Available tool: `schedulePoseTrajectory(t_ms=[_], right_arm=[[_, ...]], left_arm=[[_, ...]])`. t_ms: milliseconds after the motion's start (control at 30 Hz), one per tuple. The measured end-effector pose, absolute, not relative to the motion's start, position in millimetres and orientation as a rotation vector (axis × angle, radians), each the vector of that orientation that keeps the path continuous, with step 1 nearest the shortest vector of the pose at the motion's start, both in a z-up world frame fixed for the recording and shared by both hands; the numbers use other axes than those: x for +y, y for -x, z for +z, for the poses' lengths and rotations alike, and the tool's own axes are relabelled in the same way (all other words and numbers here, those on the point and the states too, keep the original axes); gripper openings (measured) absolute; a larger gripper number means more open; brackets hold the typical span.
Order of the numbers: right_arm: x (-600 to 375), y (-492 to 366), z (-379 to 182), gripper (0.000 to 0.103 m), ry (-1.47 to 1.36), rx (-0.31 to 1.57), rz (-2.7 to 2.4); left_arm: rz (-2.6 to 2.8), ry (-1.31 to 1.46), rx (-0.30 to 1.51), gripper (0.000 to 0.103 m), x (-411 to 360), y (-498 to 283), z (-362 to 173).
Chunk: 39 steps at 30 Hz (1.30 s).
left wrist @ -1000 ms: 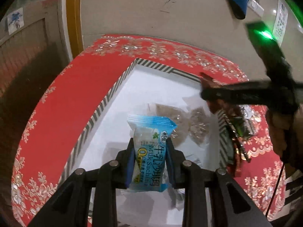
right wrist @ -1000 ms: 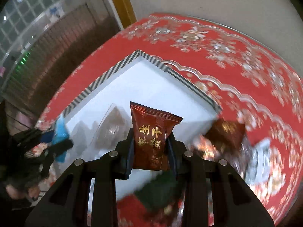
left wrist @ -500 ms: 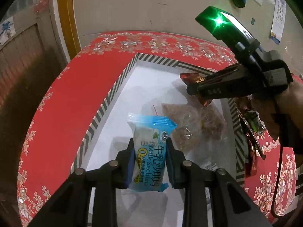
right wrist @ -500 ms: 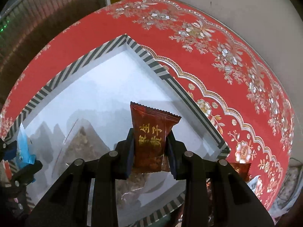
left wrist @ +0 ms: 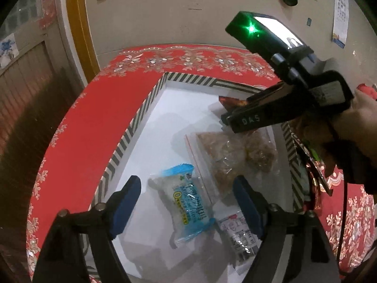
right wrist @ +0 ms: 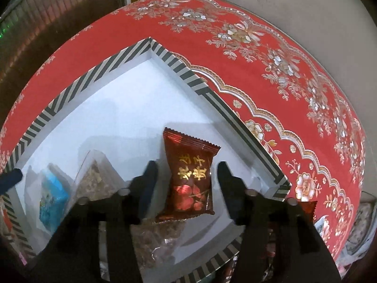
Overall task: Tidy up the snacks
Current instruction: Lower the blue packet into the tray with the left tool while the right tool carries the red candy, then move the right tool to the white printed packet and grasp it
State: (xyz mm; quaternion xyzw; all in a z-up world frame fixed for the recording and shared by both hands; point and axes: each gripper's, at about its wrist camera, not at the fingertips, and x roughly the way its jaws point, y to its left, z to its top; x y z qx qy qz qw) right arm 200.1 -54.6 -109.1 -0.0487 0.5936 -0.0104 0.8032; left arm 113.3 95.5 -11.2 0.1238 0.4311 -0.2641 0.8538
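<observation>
Your left gripper and right gripper had just opened, dropping the blue milk-biscuit packet and red snack packet into the striped box, clear bag at one o'clock.

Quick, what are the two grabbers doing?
Left gripper: just opened, blue snack packet lies loose.
Right gripper: just opened, red snack packet released.

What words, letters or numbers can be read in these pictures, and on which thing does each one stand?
"DAS": side of the right gripper.
"0": yellow ring on the blue snack packet; its other print is blurred.
Gold characters on the red snack packet: blurred, unreadable.
Wall calendar: too small.
Silver packet: unreadable.
</observation>
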Motion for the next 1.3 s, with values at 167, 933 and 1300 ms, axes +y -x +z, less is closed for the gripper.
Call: schedulePoseTrajectory(t_ms=[167, 933, 1300], right_arm=[[-53, -197, -99, 0.062, 0.112, 1.231, -0.037], [-215, -26, -50, 0.062, -0.097, 0.996, -0.167], [-270, -18, -94, 0.062, -0.208, 1.090, -0.043]], left_arm=[[-0.540, -0.243, 0.915, 0.082, 101, -110, -10], [-0.940, -0.281, 0.840, 0.082, 4, -20, 22], [-1.024, -0.215, 0.915, 0.082, -38, -11, -5]])
